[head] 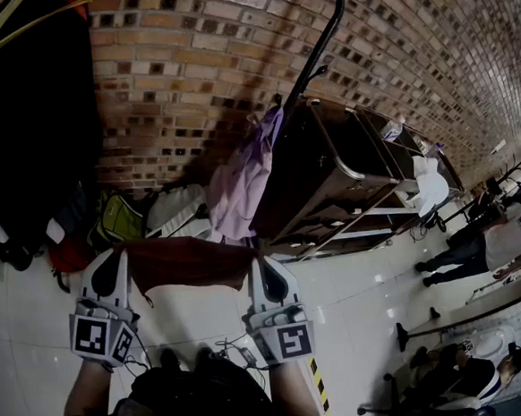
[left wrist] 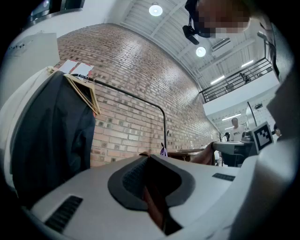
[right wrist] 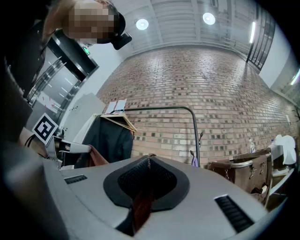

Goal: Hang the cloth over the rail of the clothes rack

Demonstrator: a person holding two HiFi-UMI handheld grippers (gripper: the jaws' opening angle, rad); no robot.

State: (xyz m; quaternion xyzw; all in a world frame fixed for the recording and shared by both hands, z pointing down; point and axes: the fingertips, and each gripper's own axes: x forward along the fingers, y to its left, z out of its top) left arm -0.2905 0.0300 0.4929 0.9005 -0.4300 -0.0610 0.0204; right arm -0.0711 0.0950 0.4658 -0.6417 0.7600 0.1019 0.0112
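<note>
Holding: the dark red cloth (head: 188, 260) is stretched taut between both grippers, just below the centre of the head view, towards 6 o'clock
Left side: the left gripper (head: 112, 256) sits at 7 o'clock, jaws pressed together on the cloth's left edge, with a fold pinched between its pads
Right side: the right gripper (head: 263, 265) sits at 6 o'clock, jaws likewise clamped on the cloth's right edge
Arm pose: both forearms reach forward side by side from the bottom edge, grippers about level, tips pointing to 12 o'clock
Rail: the black rail (head: 320, 54) of the clothes rack curves up at 1 o'clock, well apart from the cloth, in front of the brick wall (head: 186, 65)
Hanging there: a purple garment (head: 240, 177) at 12 o'clock, a dark coat (head: 20, 114) at 10 o'clock
Beside: a metal cart (head: 329, 170) at 2 o'clock
</note>
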